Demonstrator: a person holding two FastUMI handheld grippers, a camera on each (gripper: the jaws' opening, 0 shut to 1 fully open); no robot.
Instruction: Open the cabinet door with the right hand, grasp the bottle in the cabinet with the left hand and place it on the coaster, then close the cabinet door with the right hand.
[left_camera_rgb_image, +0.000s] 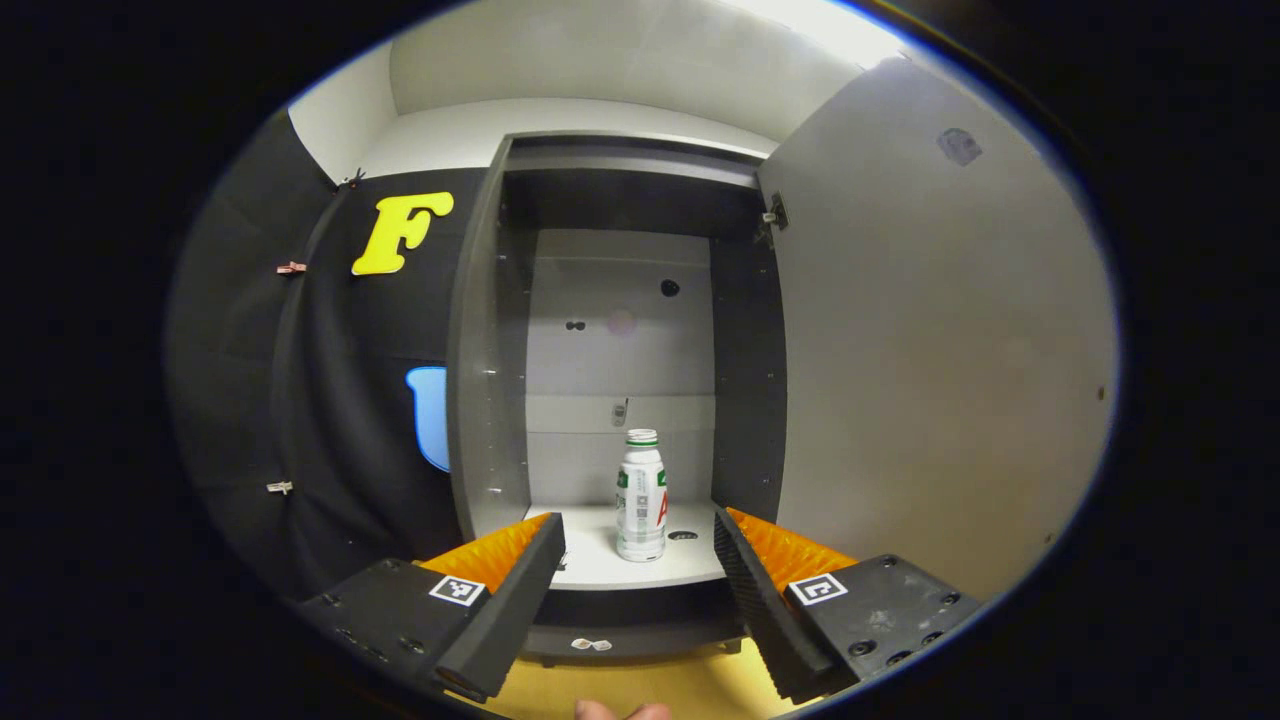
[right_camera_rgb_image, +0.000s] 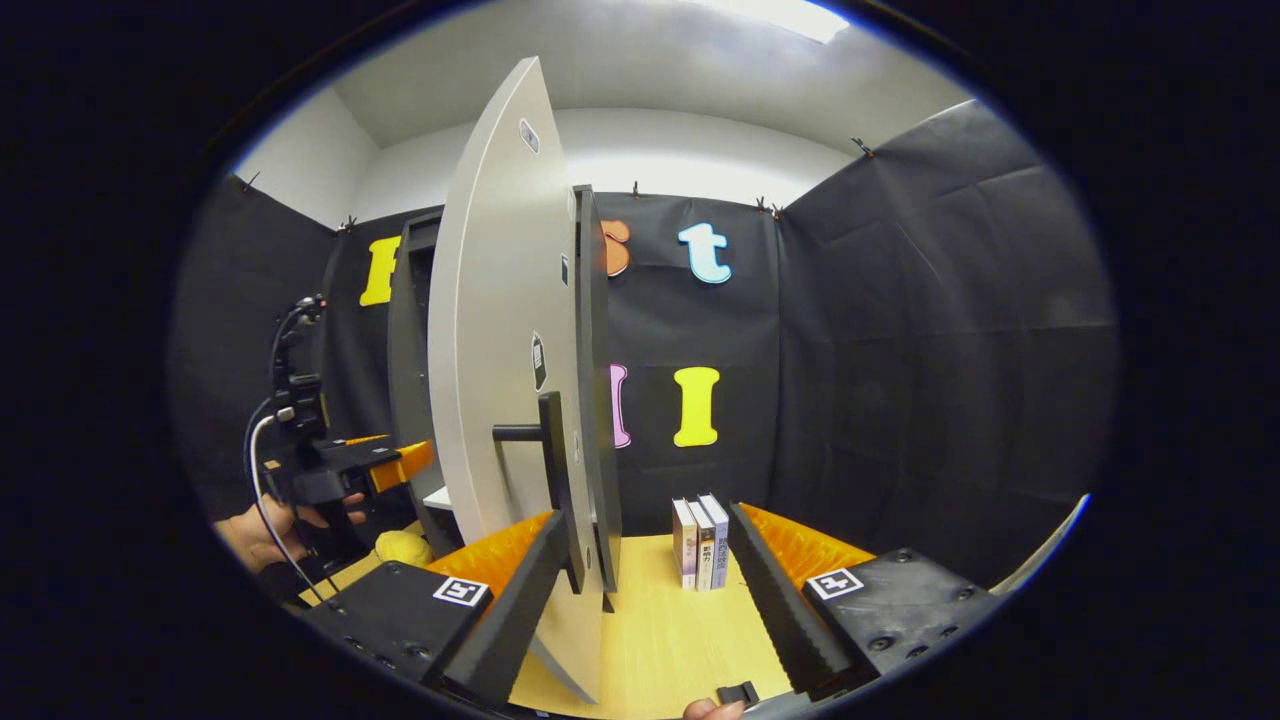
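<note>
A white bottle (left_camera_rgb_image: 641, 495) with a green label stands upright on the cabinet's pale floor (left_camera_rgb_image: 600, 555), inside the dark cabinet (left_camera_rgb_image: 480, 400). The grey door (left_camera_rgb_image: 940, 360) is swung wide to the right. In the left gripper view, my left gripper (left_camera_rgb_image: 640, 535) stands open in front of the cabinet, its fingers either side of the bottle but short of it. In the right gripper view, my right gripper (right_camera_rgb_image: 645, 545) is open beside the door's edge (right_camera_rgb_image: 500, 380), with the dark handle (right_camera_rgb_image: 545, 440) just above its left finger. The left gripper (right_camera_rgb_image: 395, 465) also appears there, held by a hand.
Three books (right_camera_rgb_image: 700, 540) stand upright on the wooden table (right_camera_rgb_image: 660, 630) right of the door. A yellow object (right_camera_rgb_image: 403, 547) lies on the table near the cabinet base. Black cloth walls surround the booth.
</note>
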